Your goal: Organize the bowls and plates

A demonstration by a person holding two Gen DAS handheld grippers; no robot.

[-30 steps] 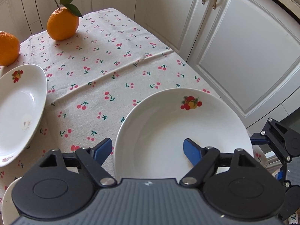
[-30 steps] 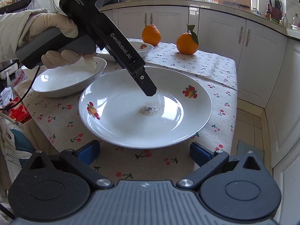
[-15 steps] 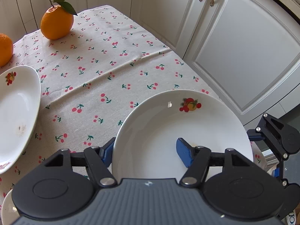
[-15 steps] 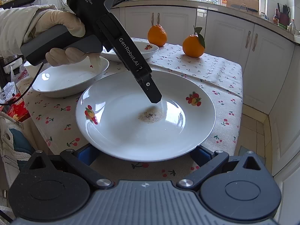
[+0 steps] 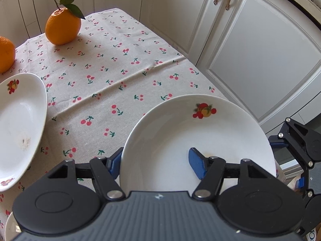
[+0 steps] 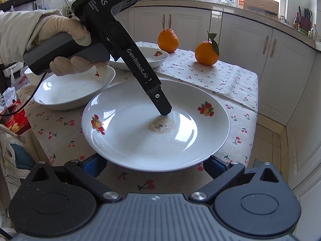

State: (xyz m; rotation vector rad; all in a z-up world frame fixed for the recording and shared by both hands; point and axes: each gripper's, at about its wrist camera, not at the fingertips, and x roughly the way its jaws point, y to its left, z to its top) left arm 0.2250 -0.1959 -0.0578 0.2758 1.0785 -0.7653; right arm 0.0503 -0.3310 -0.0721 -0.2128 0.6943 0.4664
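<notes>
The left hand-held gripper (image 5: 155, 163) was clamped on the near rim of the plate (image 5: 200, 136): one blue pad sat inside the dish, the other under the rim outside it. Its jaws had just been closing on that rim. From the right wrist view, the plate (image 6: 140, 140) looked raised off the cherry-print cloth (image 6: 220, 80) on the counter, with a brownish smear at its centre, just beside the left gripper's black fingertip (image 6: 164, 110). A gloved hand (image 6: 64, 46) held that gripper's handle.

The right hand-held gripper (image 6: 155, 165) stood with its jaws wide apart, its blue pads below the plate's near edge and not pressing on it.

A bowl (image 6: 74, 88) sat on the cloth to the left, just behind the plate, and a second bowl (image 6: 152, 57) farther back. Two oranges (image 6: 168, 40) stood near the far edge, one (image 6: 206, 53) bearing a leaf. White cabinets (image 5: 250, 50) lined the room beyond.
</notes>
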